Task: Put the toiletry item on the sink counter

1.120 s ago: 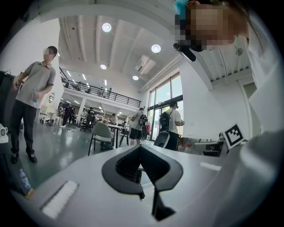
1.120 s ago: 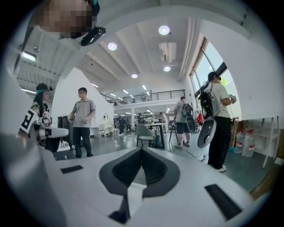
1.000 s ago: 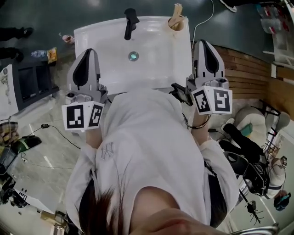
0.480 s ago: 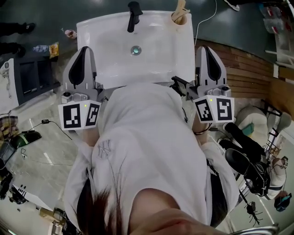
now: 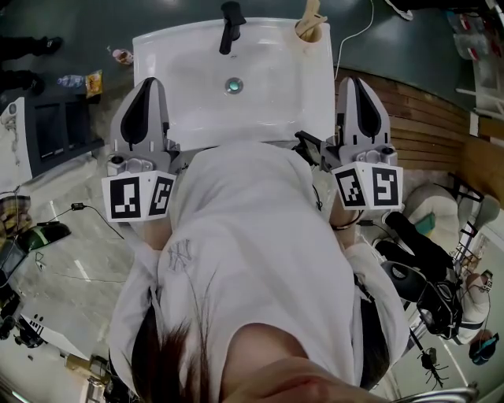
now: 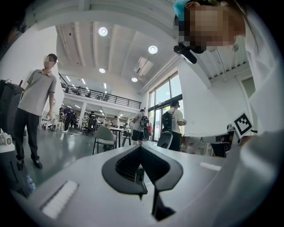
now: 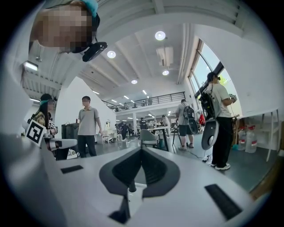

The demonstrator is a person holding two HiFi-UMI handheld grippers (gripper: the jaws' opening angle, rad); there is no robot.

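A white sink counter [image 5: 268, 110] stands before me in the head view, with a black tap [image 5: 230, 24] at its back and a round drain [image 5: 233, 85]. On its far right corner stands a cup holding pale wooden toiletry items [image 5: 309, 27]. My left gripper [image 5: 150, 85] hangs beside the sink's left edge, shut and holding nothing. To the right of the sink my right gripper [image 5: 356, 83] is also shut and bare. In the gripper views the left gripper [image 6: 140, 148] and the right gripper [image 7: 142, 150] each point level into the hall, jaws meeting at a tip.
A black cabinet [image 5: 55, 134] stands left of the sink, wooden boards [image 5: 425, 118] lie to its right, and bags and gear [image 5: 425, 260] lie at the right. Several people stand in the hall, one in a grey shirt [image 6: 37, 97], one with a backpack [image 7: 219, 115].
The head view has shifted a little, so the sink sits higher in the picture. Both grippers stay shut at the sink's sides.
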